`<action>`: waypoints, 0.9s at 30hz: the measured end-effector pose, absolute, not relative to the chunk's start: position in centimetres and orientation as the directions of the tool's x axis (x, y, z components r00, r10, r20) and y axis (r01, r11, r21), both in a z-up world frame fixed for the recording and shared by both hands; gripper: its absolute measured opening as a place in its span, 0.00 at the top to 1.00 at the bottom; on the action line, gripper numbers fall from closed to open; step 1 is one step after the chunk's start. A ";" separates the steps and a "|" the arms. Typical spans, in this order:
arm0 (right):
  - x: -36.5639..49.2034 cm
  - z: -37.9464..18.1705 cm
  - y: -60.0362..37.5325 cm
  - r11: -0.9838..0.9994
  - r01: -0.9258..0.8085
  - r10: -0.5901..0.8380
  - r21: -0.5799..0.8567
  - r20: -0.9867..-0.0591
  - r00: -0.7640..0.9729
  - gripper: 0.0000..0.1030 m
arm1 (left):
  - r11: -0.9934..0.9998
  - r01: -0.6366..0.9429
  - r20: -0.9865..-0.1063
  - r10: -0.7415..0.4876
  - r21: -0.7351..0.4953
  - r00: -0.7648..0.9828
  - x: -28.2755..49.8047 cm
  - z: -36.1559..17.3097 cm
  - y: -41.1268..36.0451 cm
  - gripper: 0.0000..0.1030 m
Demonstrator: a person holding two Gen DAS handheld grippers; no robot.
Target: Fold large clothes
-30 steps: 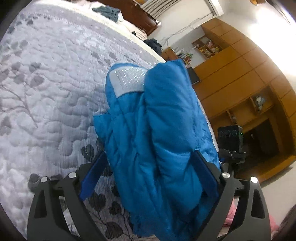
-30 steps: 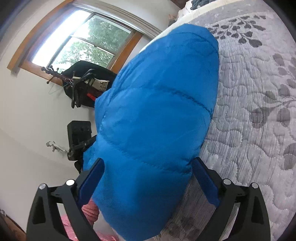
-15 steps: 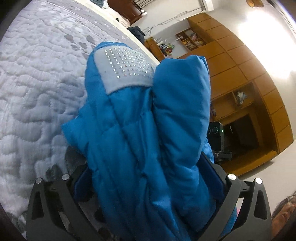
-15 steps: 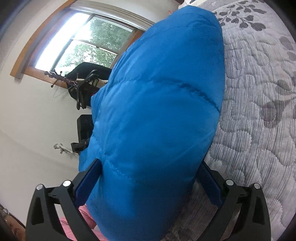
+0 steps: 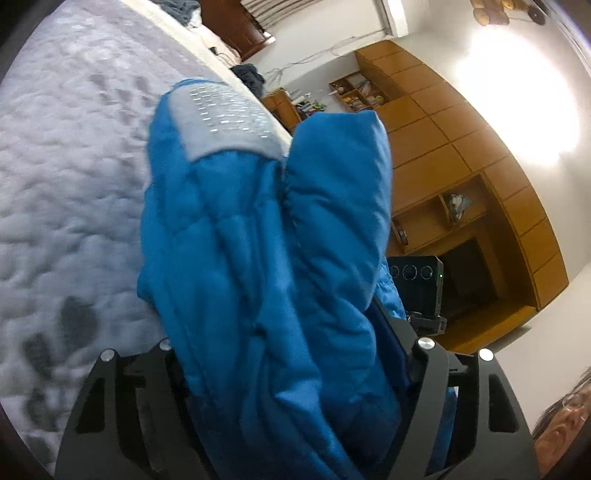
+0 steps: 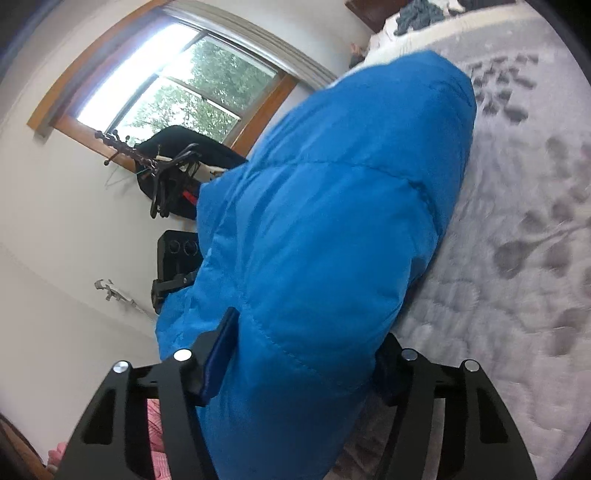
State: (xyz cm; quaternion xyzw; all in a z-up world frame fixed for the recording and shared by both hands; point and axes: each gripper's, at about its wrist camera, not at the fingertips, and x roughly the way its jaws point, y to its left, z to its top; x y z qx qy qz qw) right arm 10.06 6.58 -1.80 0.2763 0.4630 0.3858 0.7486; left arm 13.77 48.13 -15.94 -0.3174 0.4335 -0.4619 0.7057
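Note:
A puffy blue quilted jacket (image 5: 266, 236) with a grey studded patch (image 5: 225, 122) fills the left wrist view, folded into a thick bundle above the grey quilted bedspread (image 5: 66, 177). My left gripper (image 5: 284, 343) is shut on the bundle's near end; its blue pads are mostly buried in fabric. In the right wrist view the same blue jacket (image 6: 332, 229) bulges forward over the bedspread (image 6: 517, 258), and my right gripper (image 6: 306, 339) is shut on its near edge, with one blue pad (image 6: 218, 354) showing at the left.
Wooden cabinets and shelves (image 5: 461, 177) stand beyond the bed. A black device on a stand (image 5: 417, 280) sits beside the bed. A window (image 6: 177, 96) and a rack with hangers (image 6: 166, 173) are on the other side. A person's head shows at the corner (image 5: 561, 421). Dark clothes lie at the bed's far end (image 6: 417, 14).
Both grippers have closed in on the jacket, squeezing the bundle, and lifted it; the cameras tilted up so more of the room shows.

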 end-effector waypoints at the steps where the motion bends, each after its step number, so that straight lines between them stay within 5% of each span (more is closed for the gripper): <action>1: 9.9 -1.2 5.9 0.558 -0.326 0.827 0.763 -0.482 0.289 0.39 | 0.366 0.386 -0.314 -0.929 -0.846 0.193 13.9 -15.5 47.6 0.29; 12: 9.0 4.0 -5.7 0.657 -0.309 0.740 0.687 -0.511 0.438 0.39 | 0.308 0.520 -0.282 -0.951 -0.797 0.130 16.0 -11.0 34.4 0.29; 27: 13.7 -5.1 -11.4 0.631 -0.183 0.749 0.754 -0.531 0.395 0.31 | 0.413 0.488 -0.400 -0.906 -0.769 0.135 21.6 -16.6 29.4 0.23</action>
